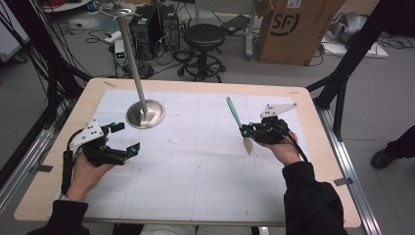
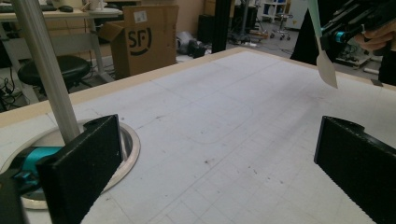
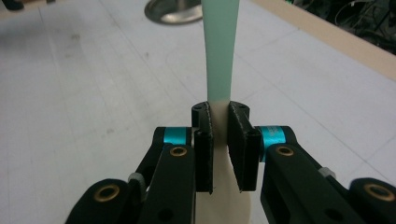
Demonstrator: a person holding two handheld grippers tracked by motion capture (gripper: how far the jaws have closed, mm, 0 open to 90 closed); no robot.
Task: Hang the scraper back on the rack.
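Over the white mat, the right gripper [image 1: 246,131] clamps a spatula [image 1: 239,126], its cream blade half-hidden below, while the left gripper [image 1: 125,137] gapes empty.

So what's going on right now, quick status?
Right tool shut on green-handled spatula with cream blade, held above the white table mat. Left tool open, holding nothing. Round steel stand base off to the left.

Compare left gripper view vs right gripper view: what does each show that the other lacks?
Left gripper view alone: the left claw with jaws wide apart, the metal pole and the cardboard box. Right gripper view alone: the right claw from behind, jaws shut on the spatula where green handle meets cream blade. Both: the spatula, the round metal base and the white mat.
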